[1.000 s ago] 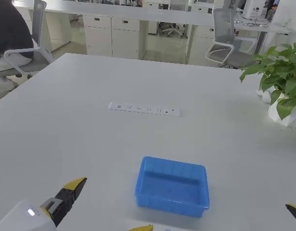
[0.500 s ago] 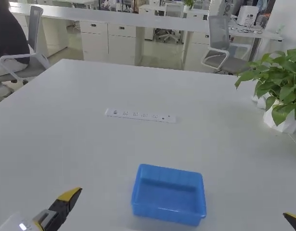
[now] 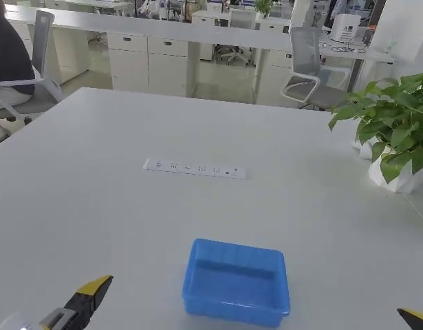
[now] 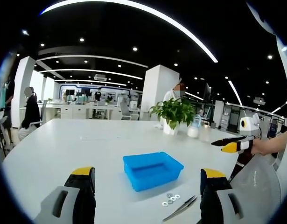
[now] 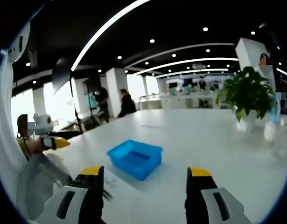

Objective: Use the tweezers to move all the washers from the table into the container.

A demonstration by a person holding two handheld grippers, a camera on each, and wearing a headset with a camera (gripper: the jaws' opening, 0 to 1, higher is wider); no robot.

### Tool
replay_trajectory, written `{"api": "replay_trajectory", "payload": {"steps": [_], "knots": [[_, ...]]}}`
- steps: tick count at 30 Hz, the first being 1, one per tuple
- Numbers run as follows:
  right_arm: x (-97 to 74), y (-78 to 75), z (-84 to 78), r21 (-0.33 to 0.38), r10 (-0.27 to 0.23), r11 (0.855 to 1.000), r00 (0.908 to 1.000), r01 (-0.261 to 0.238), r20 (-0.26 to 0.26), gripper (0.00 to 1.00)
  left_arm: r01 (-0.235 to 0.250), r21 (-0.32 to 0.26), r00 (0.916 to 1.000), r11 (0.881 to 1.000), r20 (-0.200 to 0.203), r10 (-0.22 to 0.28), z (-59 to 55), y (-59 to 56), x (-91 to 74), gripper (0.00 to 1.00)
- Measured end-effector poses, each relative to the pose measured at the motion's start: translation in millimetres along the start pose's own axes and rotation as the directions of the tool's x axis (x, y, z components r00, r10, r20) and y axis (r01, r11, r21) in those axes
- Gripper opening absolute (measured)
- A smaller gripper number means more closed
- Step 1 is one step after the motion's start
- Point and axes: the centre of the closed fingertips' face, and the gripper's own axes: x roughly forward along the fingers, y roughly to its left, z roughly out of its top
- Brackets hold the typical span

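The blue container stands empty on the white table, near its front edge. In the left gripper view, several small washers lie on the table just in front of the container, and the metal tweezers lie beside them. My left gripper is open and holds nothing; it hovers short of the washers and shows at the bottom left of the head view. My right gripper is also open and empty, facing the container from the other side.
A white power strip lies across the middle of the table. A potted plant stands at the right edge. Office chairs and desks stand beyond the far edge. People stand in the background.
The head camera has tilted, so the whole picture has slid downward. The left gripper has drawn back slightly toward the lower left. The container has not moved.
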Motion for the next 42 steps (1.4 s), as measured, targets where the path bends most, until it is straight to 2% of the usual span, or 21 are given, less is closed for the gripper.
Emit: {"api": "replay_trajectory", "payload": {"steps": [12,17,19,21,23,25,26,27,28,29,31,33,34,35,36,37,38,39,40,41,42], "knots": [[0.0,1.4,-0.4,-0.024,0.001,1.0,1.0,-0.001,-0.007,0.7,0.005,0.031,0.9999,1.0,-0.011,-0.004,-0.9,-3.0,0.4,0.95],[-0.8,2.3,-1.0,-0.03,0.009,0.999,0.9999,-0.009,-0.013,0.7,0.051,-0.023,0.9974,0.998,-0.049,-0.052,-7.0,-6.7,0.1,0.94],[-1.5,1.6,-7.7,-0.052,0.002,0.999,0.9979,-0.005,-0.064,0.69,0.069,-0.035,0.9947,0.997,-0.074,-0.072,-10.8,-9.1,0.2,0.91],[-2.3,-0.2,-16.7,-0.115,-0.02,0.993,0.9906,0.004,-0.135,0.69,0.105,-0.031,0.9854,0.994,-0.132,-0.108,-19.1,-14.5,-0.6,0.86],[-2.7,0.2,-25.2,-0.17,-0.032,0.986,0.9782,-0.004,-0.205,0.7,0.148,-0.035,0.9723,0.988,-0.177,-0.152,-25.9,-21.6,-1.0,0.8],[-2.6,4.9,-36.7,-0.202,-0.019,0.979,0.9565,-0.042,-0.291,0.68,0.197,-0.054,0.9537,0.979,-0.221,-0.204,-31.8,-29.6,-1.5,0.73],[-1.5,8.4,-40.3,-0.221,-0.009,0.973,0.9453,-0.067,-0.326,0.65,0.199,-0.061,0.9495,0.978,-0.235,-0.208,-33.7,-29.9,-1.1,0.7],[-0.9,8.9,-40.6,-0.241,-0.014,0.968,0.9404,-0.072,-0.34,0.62,0.212,-0.059,0.943,0.976,-0.25,-0.22,-36.1,-30.6,-0.4,0.68],[0.7,10.3,-37.3,-0.243,-0.004,0.967,0.9442,-0.08,-0.329,0.61,0.239,-0.063,0.929,0.969,-0.275,-0.247,-39.9,-34.0,-1.8,0.65],[2.9,13.6,-35.1,-0.238,0.011,0.967,0.9443,-0.094,-0.329,0.59,0.252,-0.053,0.9236,0.966,-0.285,-0.256,-41.2,-34.3,-1.6,0.63],[10.6,24.4,-29.3,-0.221,0.069,0.964,0.9441,-0.146,-0.322,0.51,0.281,-0.025,0.8985,0.959,-0.345,-0.272,-48.6,-34.0,-2.5,0.56],[19.2,35.7,-27.9,-0.228,0.127,0.951,0.9342,-0.211,-0.333,0.41,0.322,0.001,0.8696,0.947,-0.396,-0.295,-54.7,-35.1,-2.0,0.53],[22.2,39.8,-28.8,-0.227,0.145,0.946,0.9272,-0.232,-0.346,0.37,0.329,0.006,0.8598,0.944,-0.416,-0.296,-57.4,-34.4,-1.5,0.52],[27.8,45.6,-29.3,-0.232,0.171,0.936,0.9195,-0.263,-0.354,0.33,0.364,-0.001,0.8405,0.931,-0.431,-0.329,-59.8,-38.2,-0.6,0.51],[31.0,50.5,-30.6,-0.231,0.195,0.928,0.9111,-0.291,-0.363,0.28,0.381,-0.016,0.8269,0.924,-0.441,-0.349,-61.8,-40.0,-0.5,0.49],[35.6,57.1,-34.3,-0.223,0.226,0.918,0.895,-0.328,-0.385,0.25,0.387,-0.024,0.8267,0.922,-0.434,-0.358,-61.5,-39.7,2.6,0.46],[38.4,60.6,-36.4,-0.22,0.241,0.912,0.8864,-0.347,-0.395,0.22,0.396,-0.031,0.8163,0.918,-0.446,-0.368,-63.6,-40.4,2.5,0.44],[43.0,66.4,-40.4,-0.219,0.266,0.9,0.8714,-0.378,-0.412,0.2,0.419,-0.021,0.7978,0.908,-0.469,-0.379,-67.6,-41.3,2.5,0.41],[46.0,69.5,-43.2,-0.216,0.277,0.894,0.8623,-0.393,-0.424,0.19,0.43,0.004,0.7871,0.903,-0.491,-0.373,-71.0,-40.3,2.7,0.38],[49.8,71.6,-45.7,-0.217,0.281,0.89,0.8573,-0.4,-0.432,0.18,0.439,0.027,0.7792,0.898,-0.509,-0.365,-74.0,-39.7,3.6,0.35],[52.5,75.2,-48.4,-0.214,0.294,0.883,0.8481,-0.418,-0.44,0.18,0.466,0.05,0.7586,0.883,-0.536,-0.37,-79.0,-41.0,3.9,0.33]]}}
